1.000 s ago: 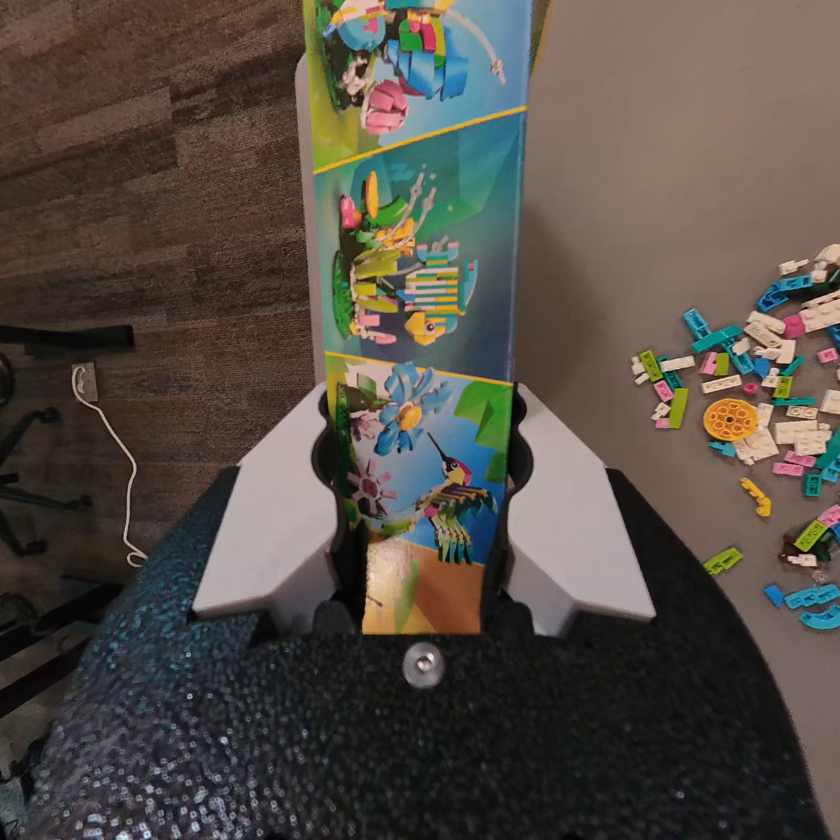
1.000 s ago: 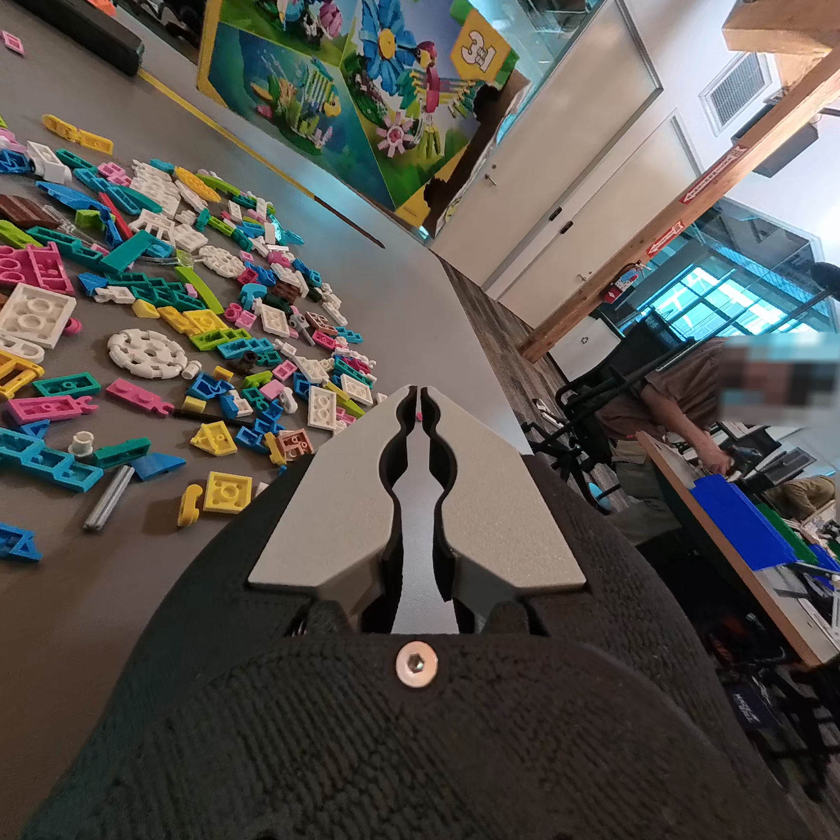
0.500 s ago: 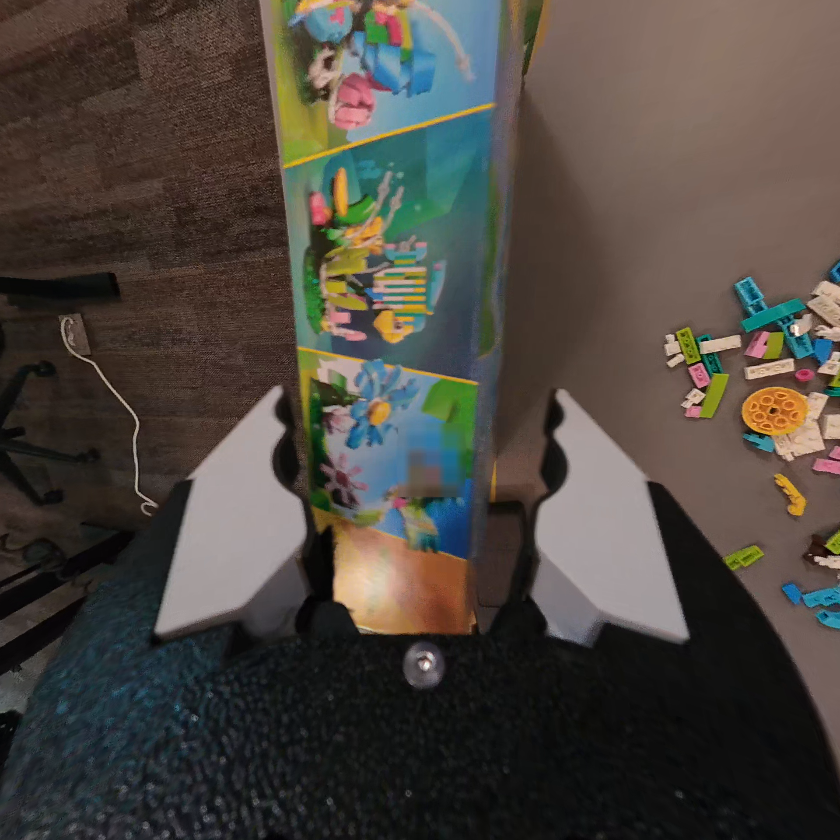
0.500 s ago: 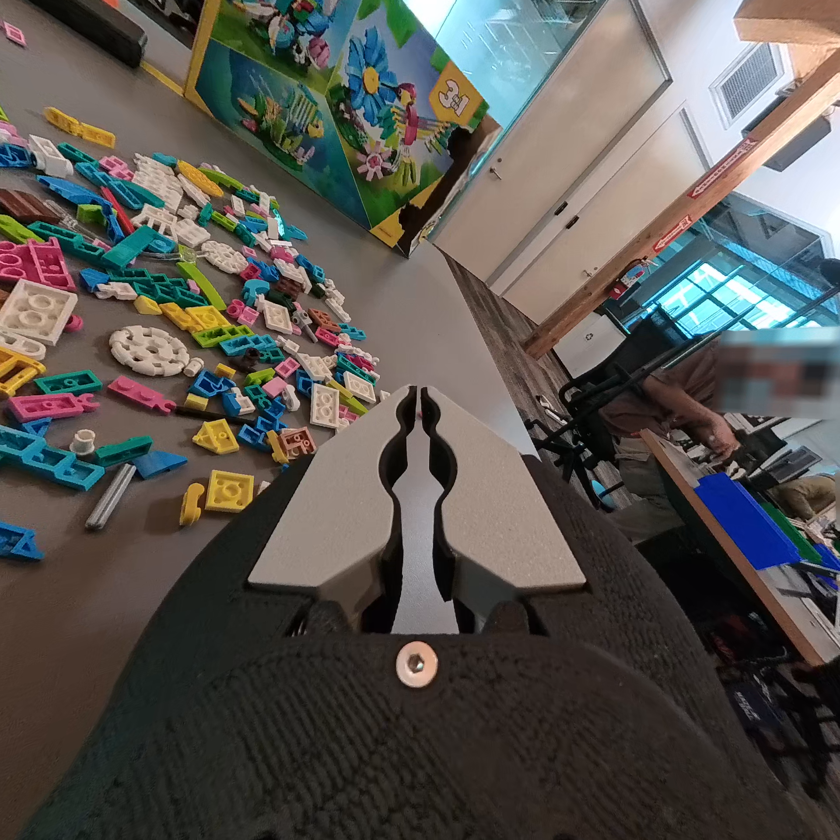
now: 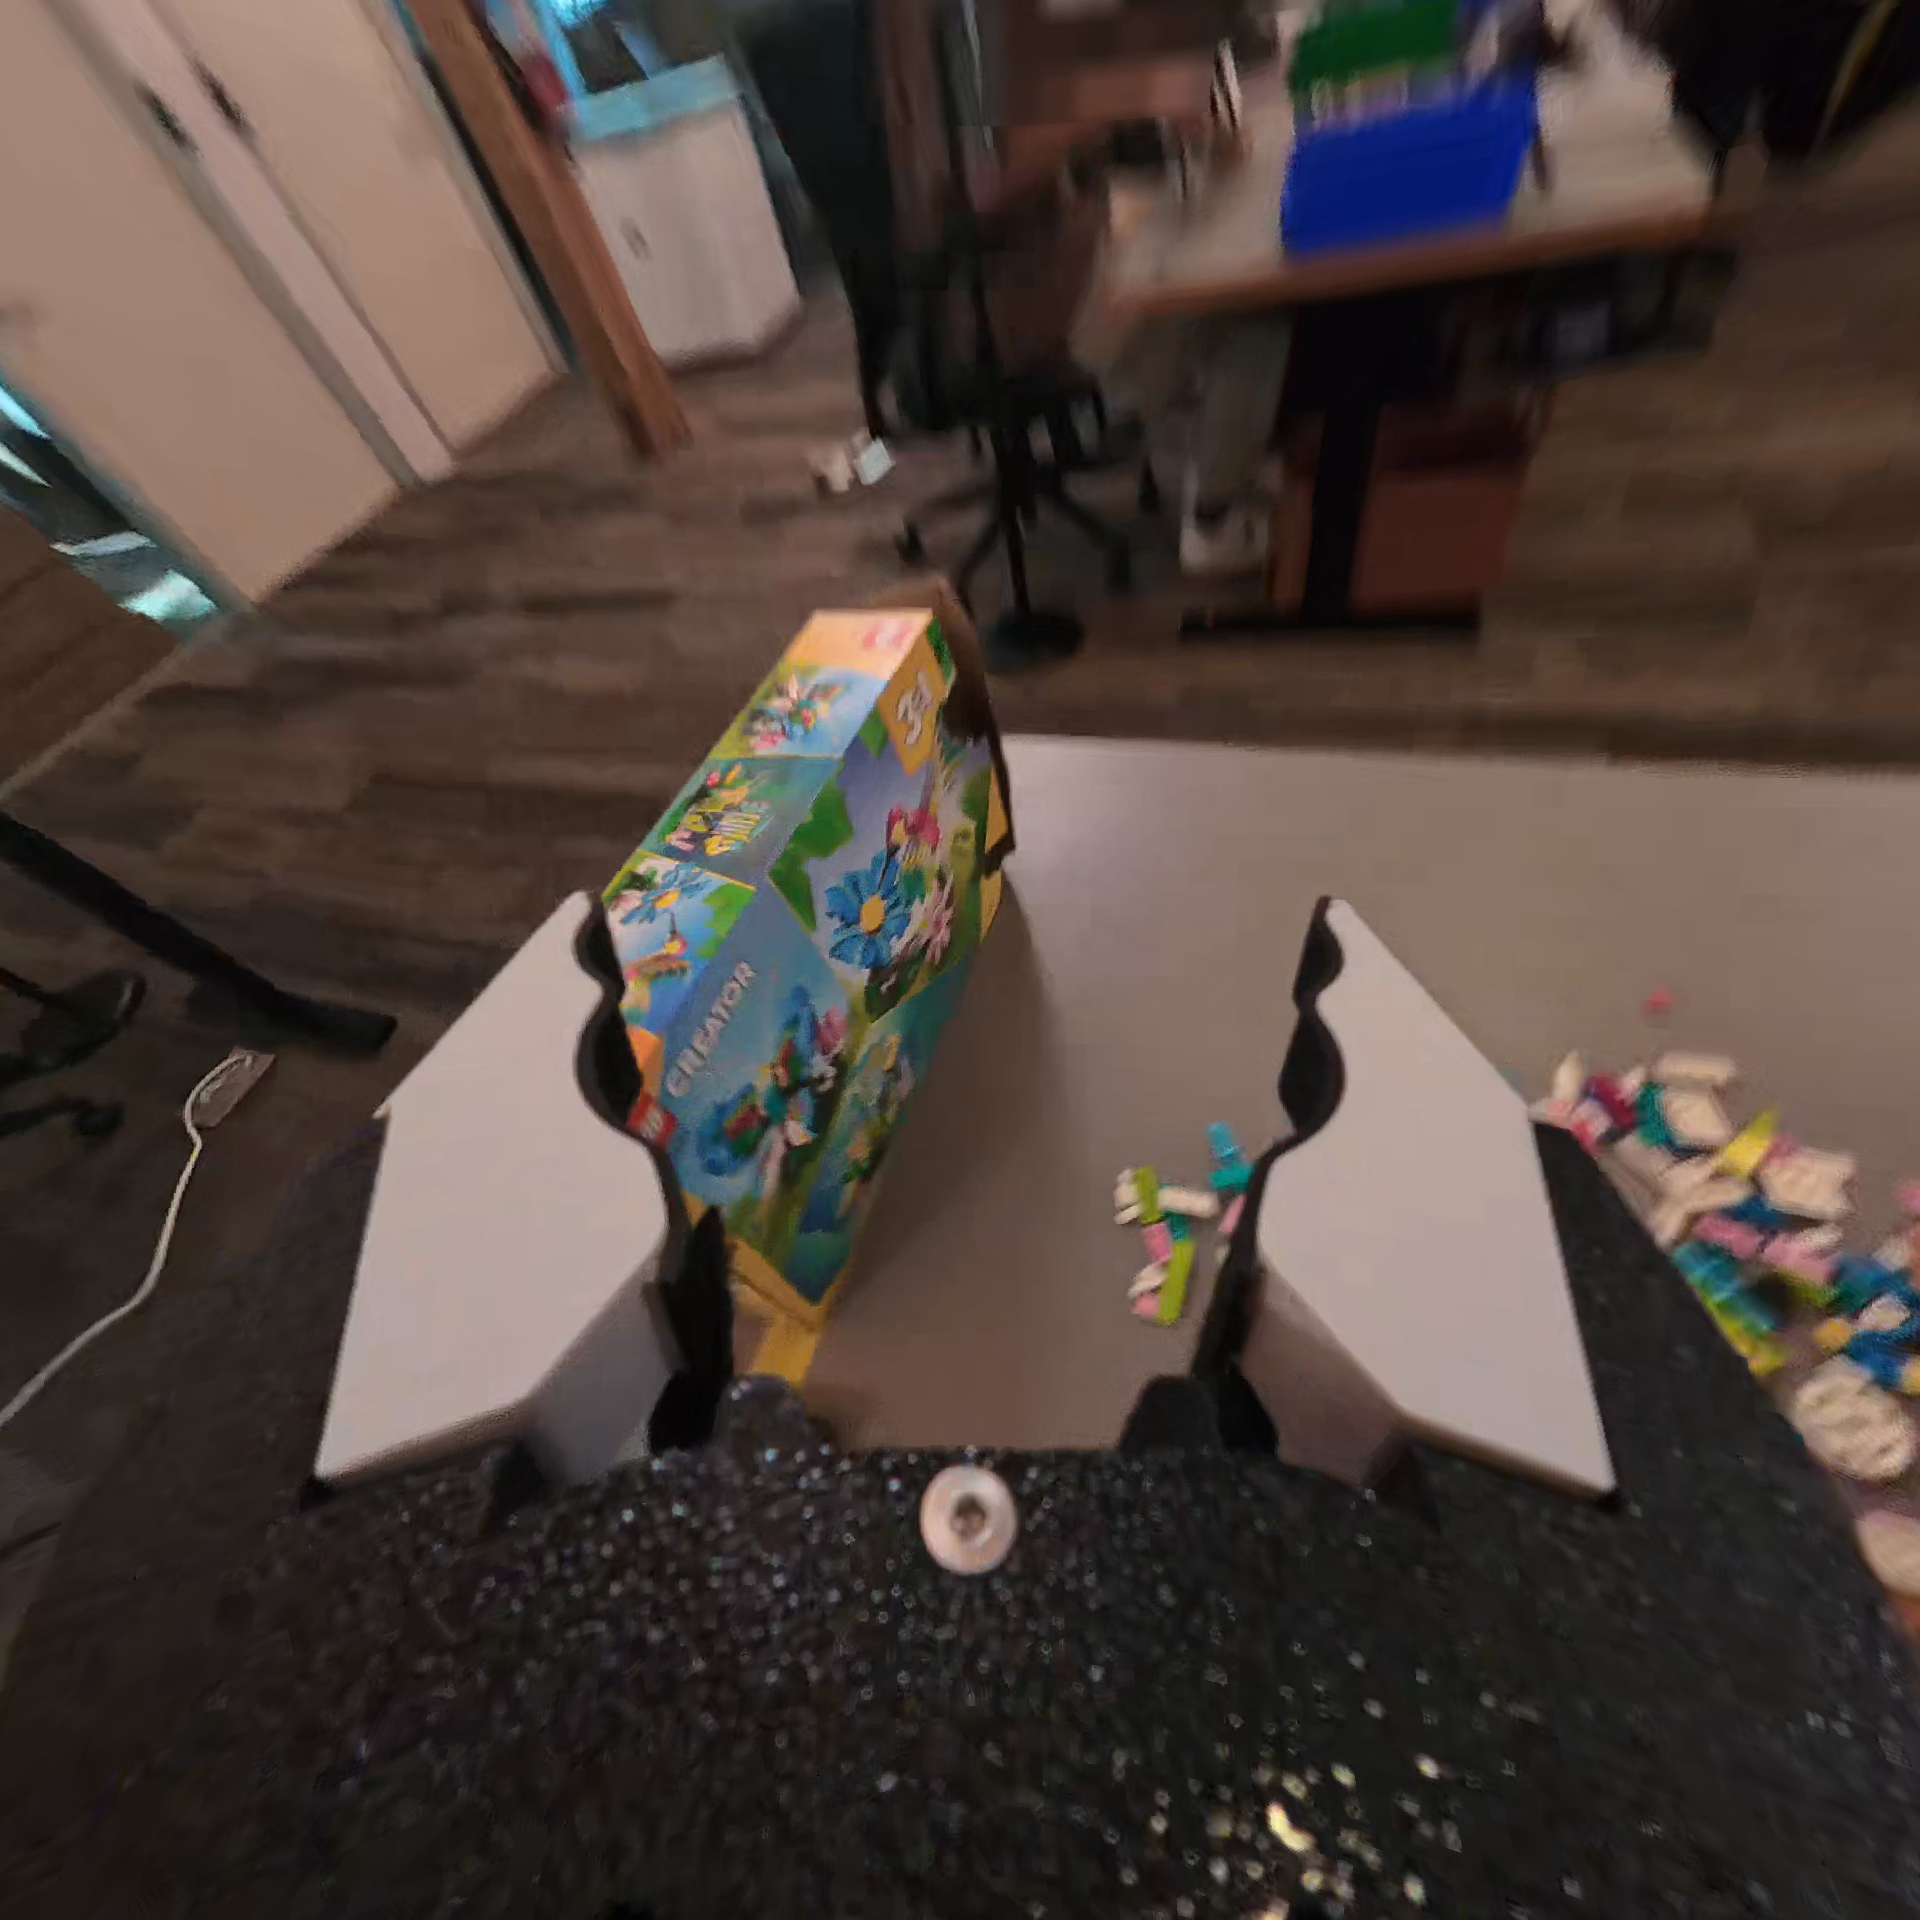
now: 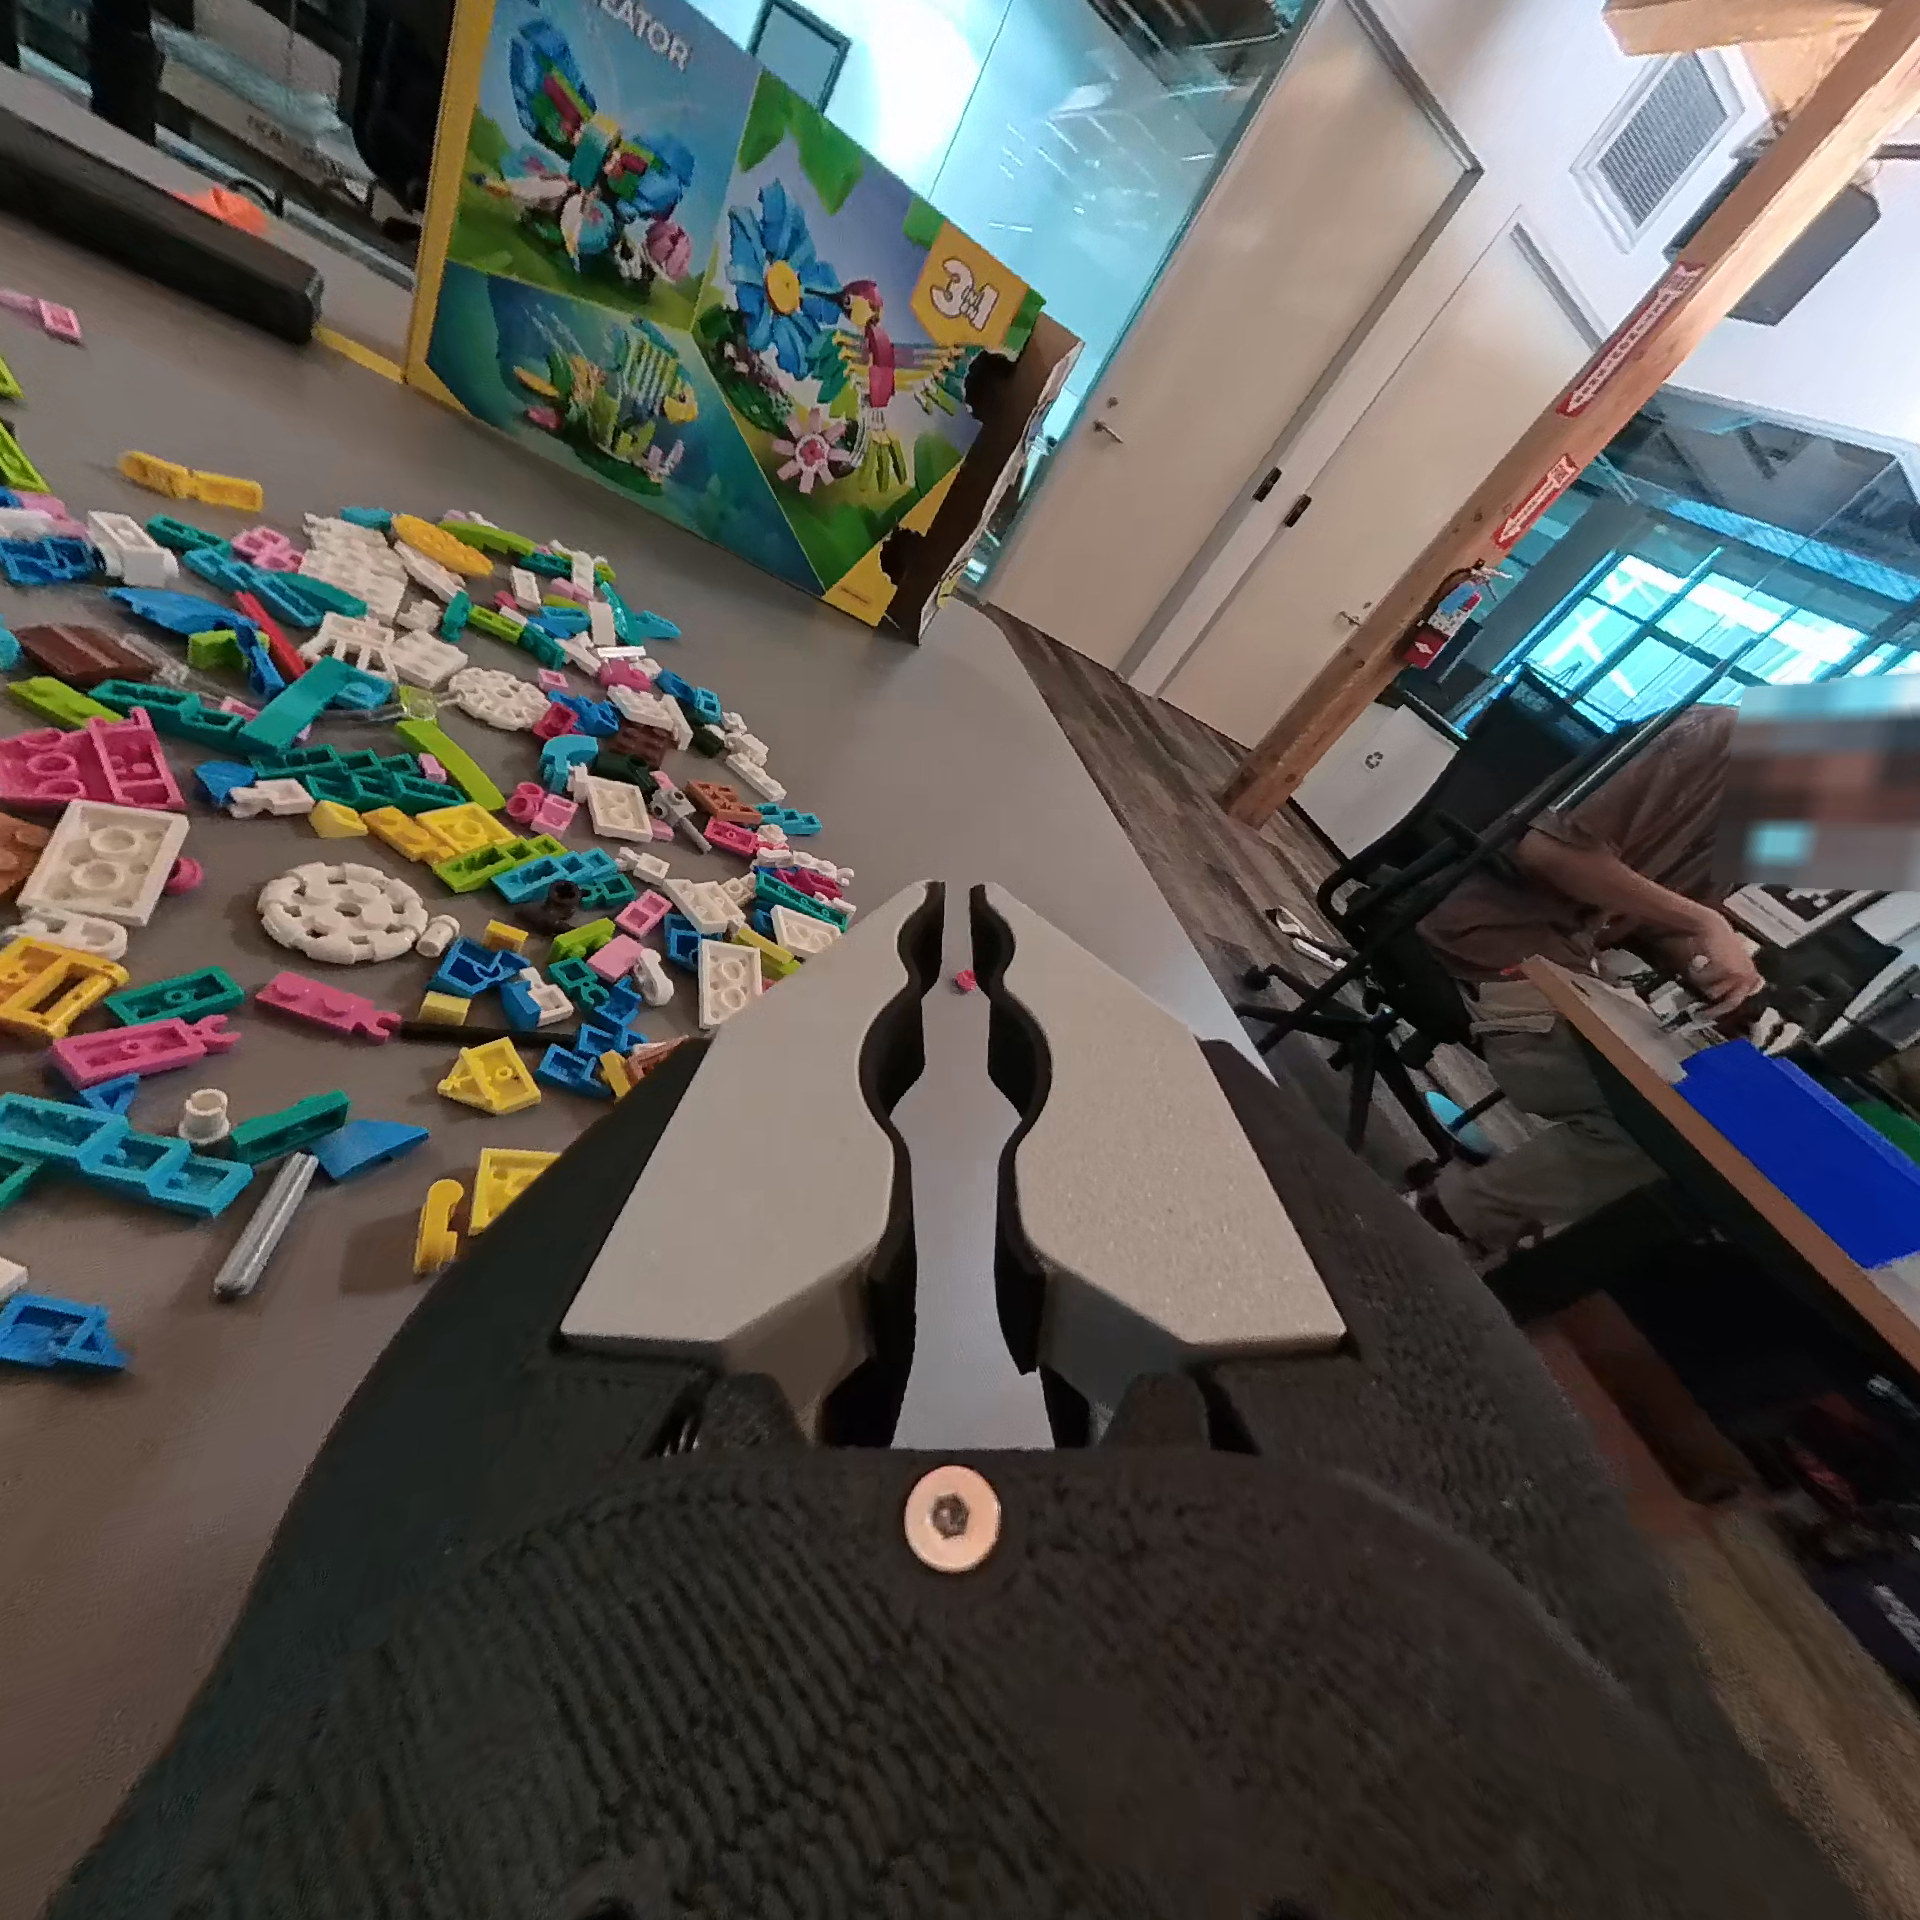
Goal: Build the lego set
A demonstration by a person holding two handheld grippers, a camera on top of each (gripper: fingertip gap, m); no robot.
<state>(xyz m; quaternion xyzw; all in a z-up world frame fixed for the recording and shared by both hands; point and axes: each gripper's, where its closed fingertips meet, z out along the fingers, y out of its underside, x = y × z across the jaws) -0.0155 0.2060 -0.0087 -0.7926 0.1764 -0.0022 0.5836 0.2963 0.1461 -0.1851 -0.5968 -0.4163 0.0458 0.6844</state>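
In the left wrist view the set's box [image 5: 831, 966] stands on edge on the grey worktop [image 5: 1351, 862], just inside the left finger, with its opened end pointing away toward the worktop's far edge. The left gripper [image 5: 951, 914] is spread wide and grips nothing. A second ago its fingers [image 5: 499, 1195] clamped that box; half a second ago they had parted around it, and now the box stands free. Only a blurred fringe of loose bricks [image 5: 1745, 1164] shows at the right here.

The right wrist view shows what that view misses: the box's [image 6: 717, 343] broad printed face, the whole spread of coloured bricks [image 6: 416, 790] on the worktop [image 6: 935, 727], and a seated person [image 6: 1621, 883] at another desk. The right gripper [image 6: 958, 891] remains nearly closed, its tips a sliver apart and empty.
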